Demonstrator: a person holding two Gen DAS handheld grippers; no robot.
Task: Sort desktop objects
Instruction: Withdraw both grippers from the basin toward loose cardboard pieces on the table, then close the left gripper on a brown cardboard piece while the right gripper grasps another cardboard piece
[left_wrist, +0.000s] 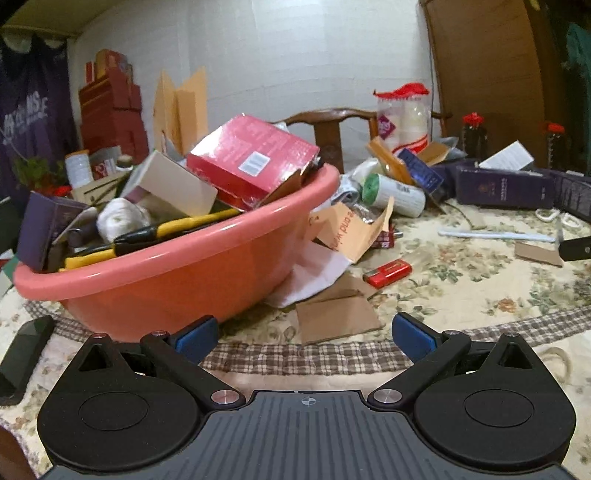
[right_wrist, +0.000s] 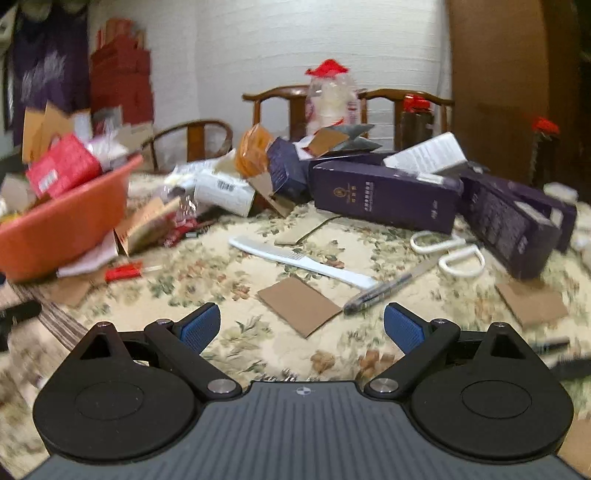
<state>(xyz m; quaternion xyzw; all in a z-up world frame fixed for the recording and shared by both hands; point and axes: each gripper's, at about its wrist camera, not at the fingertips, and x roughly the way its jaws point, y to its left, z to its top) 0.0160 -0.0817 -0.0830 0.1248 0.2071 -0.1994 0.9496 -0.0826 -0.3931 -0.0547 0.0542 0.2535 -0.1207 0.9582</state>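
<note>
Left wrist view. Left gripper (left_wrist: 304, 334) spread wide, blue pads (left_wrist: 197, 334) apart, nothing between them; it hangs low over the floral tablecloth (left_wrist: 461, 280). Landmark: pink basin (left_wrist: 177, 269), directly ahead and left of the gripper. Basin is heaped: a red box (left_wrist: 255, 155) tilted on top at its far rim, a white box (left_wrist: 173, 184) beside the red one, yellow-handled pliers (left_wrist: 155, 236) lying along the near rim, a white ball of string (left_wrist: 122, 218) and a purple box (left_wrist: 40, 225) at the left end. Right of the basin, on the cloth: a red lighter (left_wrist: 388, 272), near it flat cardboard scraps (left_wrist: 336, 321), a torn cardboard flap (left_wrist: 351, 232) leaning against the basin's side. Farther right of the basin, a white cylinder with a green end (left_wrist: 393, 194) on its side, then a long purple carton (left_wrist: 504, 186). A dark phone (left_wrist: 24, 354) lies at the basin's near left.

Right wrist view, motion-blurred. Right gripper (right_wrist: 302, 326) also spread, pads empty, above the cloth. The pink basin (right_wrist: 66, 229) sits at far left. Well to the right of the basin: a white comb (right_wrist: 299, 262), a cardboard square (right_wrist: 299, 306) just in front of it, a pen (right_wrist: 384, 291) touching the comb's right end, white-handled scissors (right_wrist: 450, 251) beyond, against the purple cartons (right_wrist: 384, 197). Red lighter (right_wrist: 123, 272) lies just beside the basin.
</note>
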